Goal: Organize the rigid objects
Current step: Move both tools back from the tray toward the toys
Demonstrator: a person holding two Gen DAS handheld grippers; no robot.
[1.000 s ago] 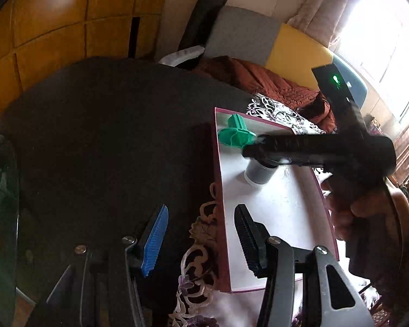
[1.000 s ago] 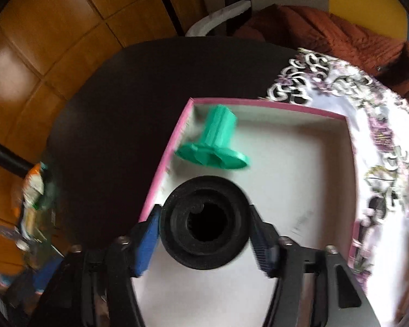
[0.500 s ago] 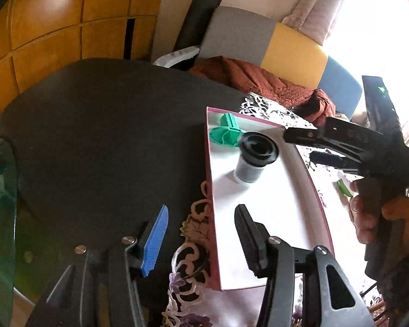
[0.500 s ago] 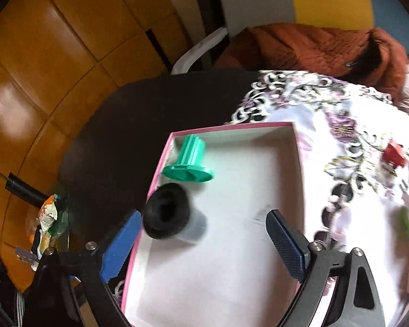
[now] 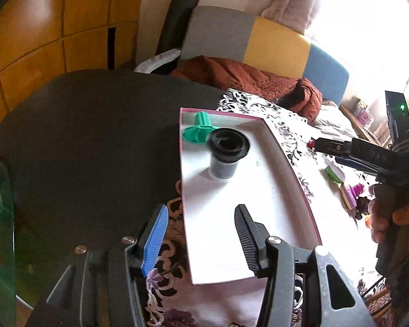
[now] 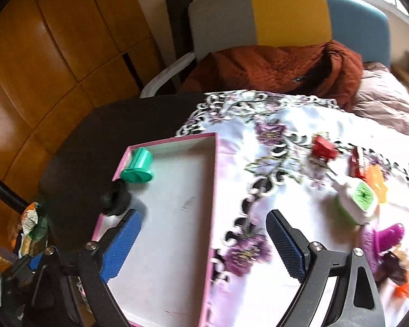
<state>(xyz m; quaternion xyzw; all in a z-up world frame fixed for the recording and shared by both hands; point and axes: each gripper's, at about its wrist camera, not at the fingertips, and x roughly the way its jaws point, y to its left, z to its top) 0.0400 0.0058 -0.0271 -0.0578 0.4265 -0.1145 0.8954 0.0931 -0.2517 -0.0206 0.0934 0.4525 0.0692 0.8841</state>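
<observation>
I've just let go of the black cylinder (image 5: 227,154): a second ago my right gripper (image 6: 201,248) had it clamped, and now its jaws have opened wide with nothing between them. The cylinder stands upright inside the pink-rimmed tray (image 5: 300,182), just beside the green spool (image 5: 197,130) in the tray's far corner. My right gripper has swung away from the tray toward the loose toys on the counter's floral cloth (image 6: 286,125), the white-and-green container (image 6: 355,203) nearest. My left gripper (image 5: 201,241) hangs half-open and empty over the tray's near edge. That's two pieces stowed, I reckon; more wait.
</observation>
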